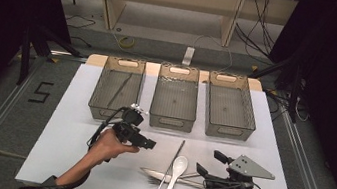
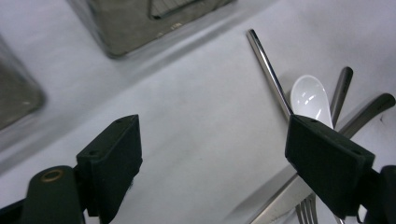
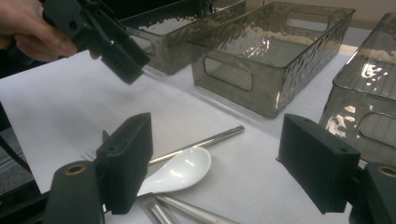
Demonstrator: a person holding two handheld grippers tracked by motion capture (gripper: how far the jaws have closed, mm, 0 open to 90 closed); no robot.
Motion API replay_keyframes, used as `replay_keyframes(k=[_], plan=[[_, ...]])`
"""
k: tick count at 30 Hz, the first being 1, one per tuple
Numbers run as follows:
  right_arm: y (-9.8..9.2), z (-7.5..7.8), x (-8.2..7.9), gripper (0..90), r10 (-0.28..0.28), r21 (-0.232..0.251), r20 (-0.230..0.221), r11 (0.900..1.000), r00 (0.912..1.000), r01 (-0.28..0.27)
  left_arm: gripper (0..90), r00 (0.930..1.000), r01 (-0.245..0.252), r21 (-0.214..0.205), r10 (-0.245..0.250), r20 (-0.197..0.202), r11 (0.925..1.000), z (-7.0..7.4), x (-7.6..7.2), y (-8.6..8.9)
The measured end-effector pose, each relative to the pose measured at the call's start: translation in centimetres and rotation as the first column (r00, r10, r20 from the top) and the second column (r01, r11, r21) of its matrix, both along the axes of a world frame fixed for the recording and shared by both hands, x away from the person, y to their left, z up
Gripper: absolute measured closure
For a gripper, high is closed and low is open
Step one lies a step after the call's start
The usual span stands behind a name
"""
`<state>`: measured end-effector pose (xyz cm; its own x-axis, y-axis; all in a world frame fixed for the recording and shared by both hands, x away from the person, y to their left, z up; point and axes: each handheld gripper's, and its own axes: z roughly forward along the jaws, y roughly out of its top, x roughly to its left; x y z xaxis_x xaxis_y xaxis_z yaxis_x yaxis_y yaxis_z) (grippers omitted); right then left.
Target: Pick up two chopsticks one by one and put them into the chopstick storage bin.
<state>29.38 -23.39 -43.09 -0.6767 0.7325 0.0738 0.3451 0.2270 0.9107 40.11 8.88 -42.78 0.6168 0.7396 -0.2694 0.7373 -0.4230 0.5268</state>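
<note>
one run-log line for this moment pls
left gripper: open, empty, near cutlery | right gripper: open, empty, over cutlery | white spoon, chopstick, fork: on table | left bin: one chopstick inside

Cutlery pile, front centre of white mat, btw the two hands. White ceramic spoon: bowl up & facing up, glossy, handle running toward front edge; lies on top of the metal pcs. Steel chopstick: thin, straight, long, runs diag. from near the trays down to front edge, just left of spoon bowl, crossing the fork. Fork: steel, flat on mat, roughly level w/ front edge, tines at left, under spoon & chopstick. More metal handles stick out right of spoon, partly hidden.
</note>
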Motion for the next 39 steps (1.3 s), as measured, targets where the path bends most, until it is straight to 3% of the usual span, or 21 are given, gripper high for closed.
replay_keyframes(k=[2,5,7,21,28,39], plan=[[0.0,0.0,0.0,26.9,-0.001,0.007,0.0,1.0,1.0,0.001,18.0,0.9998,0.018,0.008,-0.018,-0.005,0.9998,-0.2,-0.3,-0.4],[0.0,0.0,0.0,26.9,0.001,0.001,-0.001,1.0,1.0,-0.001,18.0,0.9992,0.032,-0.014,-0.032,-0.023,0.9994,-0.4,-0.6,-1.1],[0.0,0.0,0.0,26.9,0.002,0.001,-0.001,1.0,1.0,-0.002,18.0,0.9989,0.045,0.012,-0.045,-0.014,0.9989,-0.6,-0.9,-1.6],[0.1,-0.1,0.0,26.8,0.004,-0.001,-0.007,1.0,1.0,-0.004,21.4,0.9915,0.126,0.035,-0.125,-0.035,0.9914,-1.6,-2.5,-4.9],[0.2,0.0,0.0,26.8,0.01,-0.002,-0.007,1.0,0.9999,-0.01,28.7,0.9829,0.179,0.046,-0.177,-0.052,0.9828,-2.5,-3.3,-6.7],[0.3,-0.1,0.0,26.8,0.017,-0.005,-0.009,0.9998,0.9998,-0.017,44.9,0.9811,0.187,0.069,-0.183,-0.064,0.9799,-3.4,-3.0,-7.5]])
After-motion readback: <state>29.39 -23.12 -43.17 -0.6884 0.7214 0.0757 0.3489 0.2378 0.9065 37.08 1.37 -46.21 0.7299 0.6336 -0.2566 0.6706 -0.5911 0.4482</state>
